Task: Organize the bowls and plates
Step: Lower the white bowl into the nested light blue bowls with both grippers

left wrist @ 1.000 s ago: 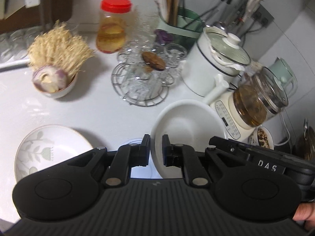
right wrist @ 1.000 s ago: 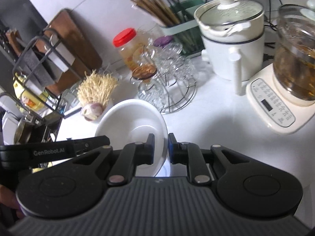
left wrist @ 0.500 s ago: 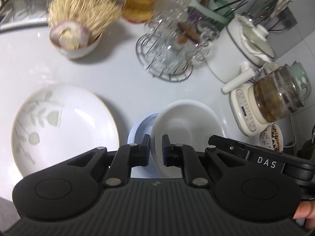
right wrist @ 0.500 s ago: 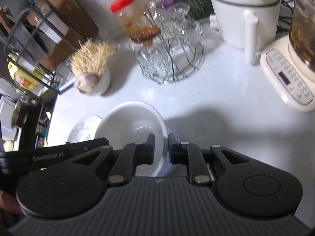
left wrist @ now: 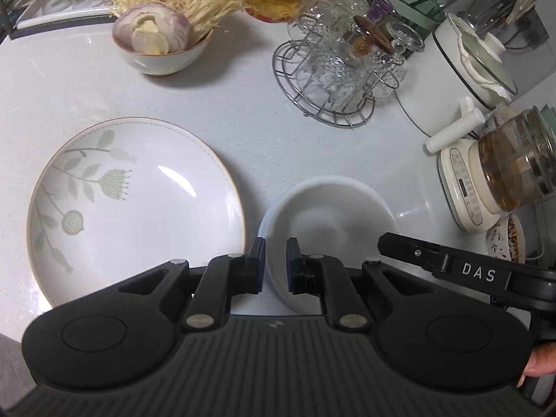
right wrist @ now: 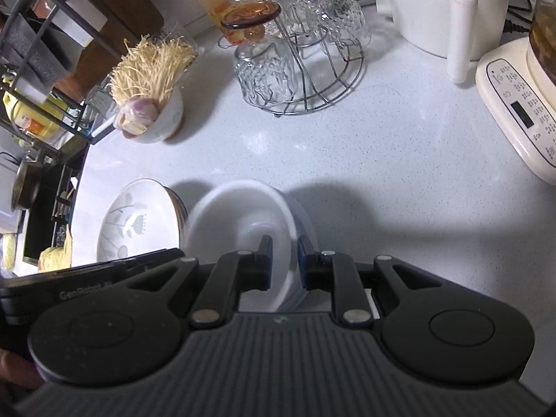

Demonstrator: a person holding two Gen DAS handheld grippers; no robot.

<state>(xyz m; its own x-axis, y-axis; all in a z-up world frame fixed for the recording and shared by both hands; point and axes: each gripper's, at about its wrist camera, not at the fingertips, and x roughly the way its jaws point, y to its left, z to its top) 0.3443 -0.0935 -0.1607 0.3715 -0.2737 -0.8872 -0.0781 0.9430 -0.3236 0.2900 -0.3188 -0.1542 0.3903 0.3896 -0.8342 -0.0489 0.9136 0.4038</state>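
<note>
While both claws straddle opposite rims of the white bowl (left wrist: 330, 215), their jaws are opening. The left claw (left wrist: 275, 266) has that bowl's near-left rim between its pads with a narrow gap showing; the right claw (right wrist: 284, 262) has the bowl's right rim between its pads, likewise loosened. Under the bowl a pale blue dish (right wrist: 307, 229) shows on the speckled white surface (left wrist: 264, 146). Just left of the bowl lies the leaf-patterned plate (left wrist: 135, 205).
</note>
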